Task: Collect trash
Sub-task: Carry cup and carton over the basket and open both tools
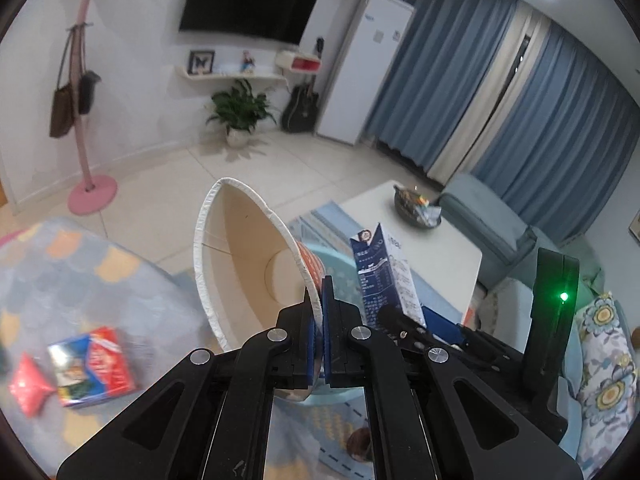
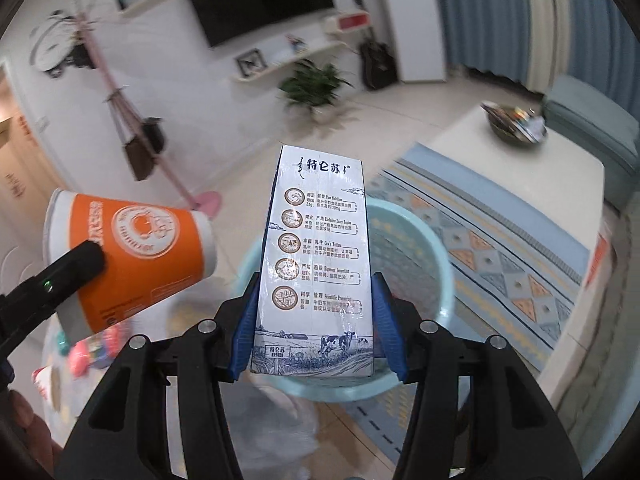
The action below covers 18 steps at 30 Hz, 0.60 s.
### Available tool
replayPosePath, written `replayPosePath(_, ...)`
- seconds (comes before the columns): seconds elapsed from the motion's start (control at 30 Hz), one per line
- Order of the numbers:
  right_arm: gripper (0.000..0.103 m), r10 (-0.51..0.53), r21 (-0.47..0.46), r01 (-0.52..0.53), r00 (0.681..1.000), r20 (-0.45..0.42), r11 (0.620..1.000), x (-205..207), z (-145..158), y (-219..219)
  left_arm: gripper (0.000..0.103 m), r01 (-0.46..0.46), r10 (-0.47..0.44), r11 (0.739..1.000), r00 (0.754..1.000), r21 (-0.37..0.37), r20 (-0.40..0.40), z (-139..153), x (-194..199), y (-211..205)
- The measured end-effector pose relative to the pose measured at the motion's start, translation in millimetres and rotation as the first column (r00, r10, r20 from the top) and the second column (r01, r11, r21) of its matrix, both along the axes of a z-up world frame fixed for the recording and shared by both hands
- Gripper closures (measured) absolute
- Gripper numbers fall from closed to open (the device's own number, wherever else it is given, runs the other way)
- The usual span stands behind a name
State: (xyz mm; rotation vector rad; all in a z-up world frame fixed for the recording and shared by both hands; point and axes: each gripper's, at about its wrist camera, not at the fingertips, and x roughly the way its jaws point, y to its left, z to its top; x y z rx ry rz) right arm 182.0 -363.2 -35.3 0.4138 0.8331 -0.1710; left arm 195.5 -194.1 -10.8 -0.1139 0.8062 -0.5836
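Landmark: the pale aqua plastic basket (image 2: 416, 240), round, with a thin rolled rim and perforated walls.

Left of the basket, in the right wrist view, the left gripper (image 1: 322, 312) is clenched on a paper cup (image 2: 132, 256). The cup is a tapered cone with a matte orange sleeve, white printed emblem and white bands at rim and base, and it lies tilted on its side. In the left wrist view its blue ribbed pads (image 1: 329, 320) pinch one wall at the rolled white rim, flattening the mouth into a narrow oval; the cream interior (image 1: 240, 264) is smooth and bare.

Directly above the basket's near rim, the right gripper (image 2: 316, 320) grasps a milk carton (image 2: 320, 264). The carton is a tall rectangular box of glossy white-and-blue printed card, held upright with its blue pads (image 2: 246, 320) against the two narrow sides near the base.

Right of the basket lies a flat woven rug (image 2: 500, 248) with diamond patterning, and beyond it a smooth white low table (image 2: 568, 184) bearing a dark shallow bowl (image 2: 514, 124).
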Motion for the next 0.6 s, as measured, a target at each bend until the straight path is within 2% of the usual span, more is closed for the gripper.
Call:
replayPosePath(0.17,0.053,-0.048,0.02,0.05,0.995,-0.091,0.999,11.3,-37.9,-27.8,0.102,0.039,-0.035,0.998,0.996,0.046,-0.08,-42.0,20.0,-23.3)
replayPosePath(0.3,0.053,-0.055,0.053,0.062,0.99,-0.128,0.997,13.4,-56.1,-32.8,0.102,0.061,-0.049,0.996,0.986,0.07,-0.159,-69.1,31.8,-31.7)
replayPosePath(0.5,0.053,-0.079,0.06,0.09,0.982,-0.171,0.994,13.9,-69.4,-34.2,0.101,0.086,-0.06,0.989,0.977,0.124,-0.203,-83.8,37.2,-36.6)
replayPosePath(0.57,0.052,-0.085,0.072,0.099,0.981,-0.176,0.992,12.8,-69.9,-36.7,0.088,0.076,-0.048,0.988,0.979,0.138,-0.198,-81.7,35.1,-34.6)
replayPosePath(0.6,0.051,-0.087,0.076,0.101,0.981,-0.175,0.992,11.9,-69.5,-38.4,0.075,0.073,-0.047,0.989,0.98,0.129,-0.195,-78.2,33.6,-32.4)
